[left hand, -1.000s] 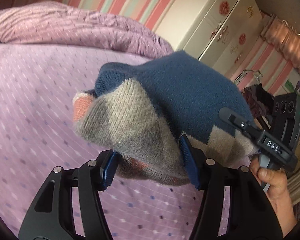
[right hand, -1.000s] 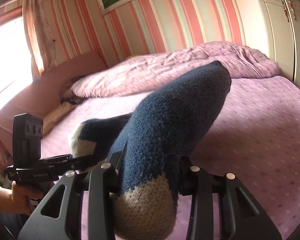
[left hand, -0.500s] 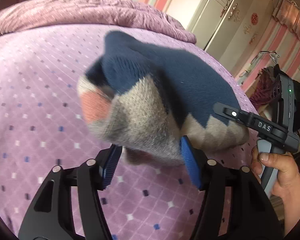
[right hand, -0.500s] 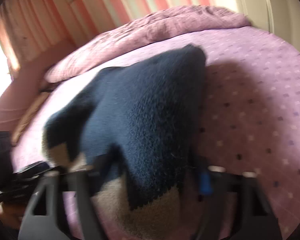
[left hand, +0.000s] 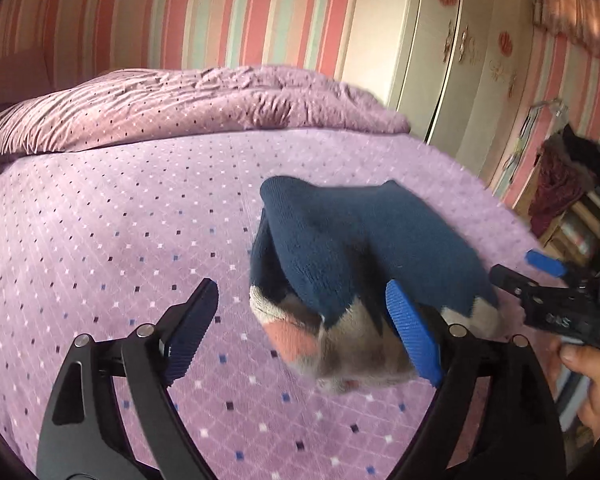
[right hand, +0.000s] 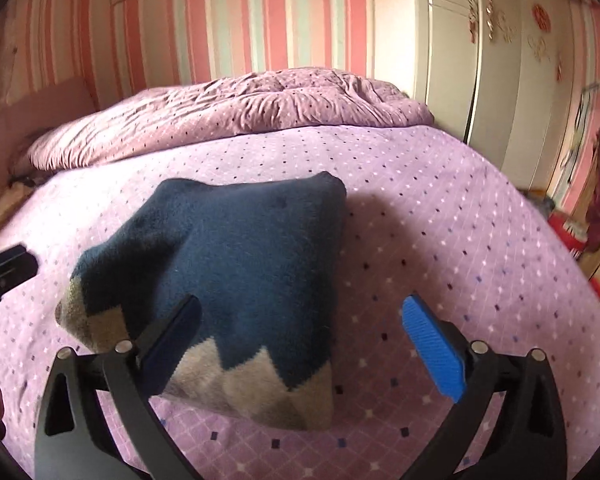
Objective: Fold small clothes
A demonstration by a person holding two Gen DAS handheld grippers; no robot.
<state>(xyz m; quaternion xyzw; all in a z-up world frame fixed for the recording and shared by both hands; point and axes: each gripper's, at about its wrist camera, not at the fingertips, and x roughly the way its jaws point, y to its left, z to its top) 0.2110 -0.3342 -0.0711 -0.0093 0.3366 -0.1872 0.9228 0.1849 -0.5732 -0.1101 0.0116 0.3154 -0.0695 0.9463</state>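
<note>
On the purple bedspread [right hand: 440, 216] lies the knitted garment [right hand: 236, 280], folded into a thick wedge. A second ago it hung in the air, pinched at one end by each tool; now it is down on the bed and both grips are letting go. The left gripper [left hand: 300, 332] has its jaws opening: the right-hand pad lies against the knit, the other stands clear of it. The right gripper [right hand: 304, 344] is opening too, one pad against the wool's near edge, the blue one well apart from it. Neither clamps the cloth. That suggests this fold is laid and the piece is being left where it sits, though the wedge looks puffed rather than flat and may want pressing down.

The knit is fuzzy and heavy: deep blue over most of it, with a grey zigzag band at the hem and a salmon patch at one corner. Beneath it the bedspread is smooth and dotted with small diamonds; a crumpled quilt [left hand: 188, 100] of like cloth is bunched at the far end, below a striped wall [right hand: 260, 20].
</note>
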